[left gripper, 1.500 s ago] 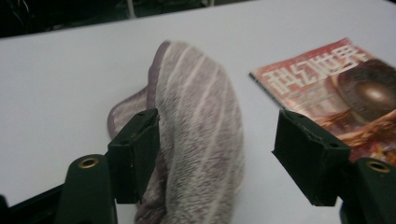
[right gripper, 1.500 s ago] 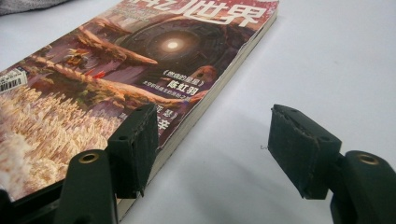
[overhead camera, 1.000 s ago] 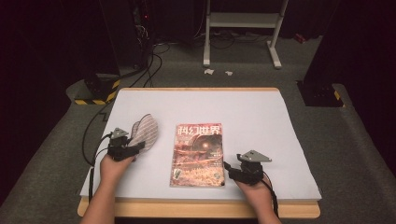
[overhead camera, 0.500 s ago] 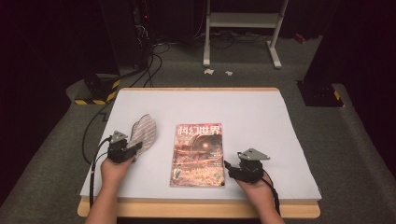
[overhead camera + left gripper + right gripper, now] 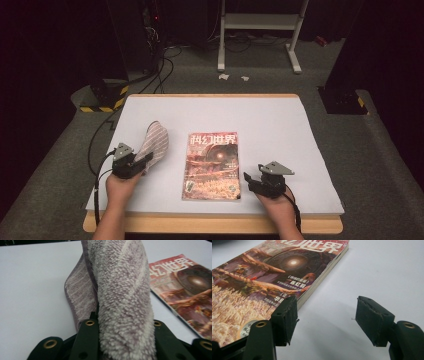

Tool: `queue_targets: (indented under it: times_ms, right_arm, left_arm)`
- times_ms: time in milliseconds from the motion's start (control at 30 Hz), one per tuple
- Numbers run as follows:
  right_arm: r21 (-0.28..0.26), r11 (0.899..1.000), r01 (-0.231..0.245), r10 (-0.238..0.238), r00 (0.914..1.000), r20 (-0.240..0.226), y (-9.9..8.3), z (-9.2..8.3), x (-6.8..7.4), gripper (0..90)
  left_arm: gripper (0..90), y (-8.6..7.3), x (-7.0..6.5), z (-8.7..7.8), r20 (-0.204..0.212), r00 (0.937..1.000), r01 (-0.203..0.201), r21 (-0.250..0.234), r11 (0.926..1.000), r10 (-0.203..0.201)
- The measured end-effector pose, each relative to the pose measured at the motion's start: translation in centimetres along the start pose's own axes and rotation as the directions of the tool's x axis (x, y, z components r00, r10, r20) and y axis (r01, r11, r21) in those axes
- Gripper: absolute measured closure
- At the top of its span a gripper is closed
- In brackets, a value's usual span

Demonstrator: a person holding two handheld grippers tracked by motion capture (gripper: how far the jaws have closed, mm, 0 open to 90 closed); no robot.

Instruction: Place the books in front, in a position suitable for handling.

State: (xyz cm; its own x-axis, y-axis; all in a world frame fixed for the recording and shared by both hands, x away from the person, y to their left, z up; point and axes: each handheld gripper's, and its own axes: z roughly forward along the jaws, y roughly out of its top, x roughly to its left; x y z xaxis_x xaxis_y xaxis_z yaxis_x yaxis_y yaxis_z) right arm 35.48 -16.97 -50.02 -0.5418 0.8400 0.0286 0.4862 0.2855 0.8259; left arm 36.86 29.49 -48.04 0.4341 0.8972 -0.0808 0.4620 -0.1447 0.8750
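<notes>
My left gripper [image 5: 146,159] has just been closing, and its 2 jaws are now clamped on the near end of the towel [image 5: 156,142], a striped, fluffy cloth that bulges up between them in the left gripper view [image 5: 122,302]. The towel lies near the table's left front, on the white table cover [image 5: 280,120], just left of the magazine [image 5: 212,166] and apart from it. My right gripper [image 5: 248,180] sits just right of the magazine's near right corner (the magazine lies flat, cover up). In the right gripper view the jaws stand wide apart with nothing between them; 1 jaw is close beside the magazine's edge [image 5: 287,267], above bare cover.
</notes>
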Motion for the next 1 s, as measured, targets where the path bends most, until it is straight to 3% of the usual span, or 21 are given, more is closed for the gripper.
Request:
queue_targets:
  times_ms: [200,233,333,533,667,700,733,900,967,1000]
  right_arm:
    - [-0.002,1.000,0.000,0.000,1.0000,-0.009,-0.1,-0.1,0.0,34.6]
    - [-0.004,1.000,-0.001,0.001,1.0000,-0.008,-0.1,-0.2,-0.1,34.8]
    - [-0.007,1.000,-0.011,0.011,0.9999,-0.009,-0.2,-0.4,-0.1,35.0]
    - [0.000,1.000,-0.016,0.016,0.9998,-0.014,-0.4,-0.3,-0.3,35.0]
    - [0.000,1.000,-0.017,0.017,0.9997,-0.015,-0.4,-0.3,-0.3,35.1]
    - [-0.004,1.000,-0.021,0.021,0.9996,-0.017,-0.4,-0.5,-0.4,35.2]
    - [-0.004,1.000,-0.021,0.021,0.9996,-0.017,-0.4,-0.5,-0.4,35.2]
    - [-0.010,1.000,-0.029,0.028,0.9995,-0.017,-0.5,-0.7,-0.7,35.5]
    - [-0.008,0.999,-0.033,0.033,0.9993,-0.017,-0.6,-0.8,-0.7,35.5]
    - [-0.008,0.999,-0.033,0.033,0.9993,-0.017,-0.6,-0.8,-0.7,35.5]
  left_arm:
    - [73.1,0.4,-1.3,-1.0,0.048,0.9988,-0.006,-0.037,0.9993,0.008]
    - [73.1,0.4,-2.0,-1.3,0.068,0.9975,-0.015,-0.038,0.9992,0.018]
    - [73.1,0.3,-2.7,-1.5,0.076,0.9963,-0.037,-0.036,0.9987,0.040]
    - [73.1,0.1,-4.9,-1.5,0.153,0.9865,-0.053,-0.037,0.9979,0.058]
    - [73.0,-0.3,-6.2,-1.2,0.179,0.9810,-0.074,-0.013,0.9972,0.075]
    - [73.0,-0.7,-7.0,-0.9,0.191,0.9770,-0.097,0.004,0.9953,0.094]
    - [72.9,-0.7,-7.0,-0.9,0.191,0.9770,-0.097,0.004,0.9953,0.094]
    - [72.8,-1.0,-8.8,0.1,0.246,0.9593,-0.156,0.055,0.9862,0.138]
    - [72.6,-1.2,-9.0,0.3,0.281,0.9517,-0.149,0.071,0.9863,0.124]
    - [72.6,-1.2,-9.0,0.3,0.281,0.9517,-0.149,0.071,0.9863,0.124]
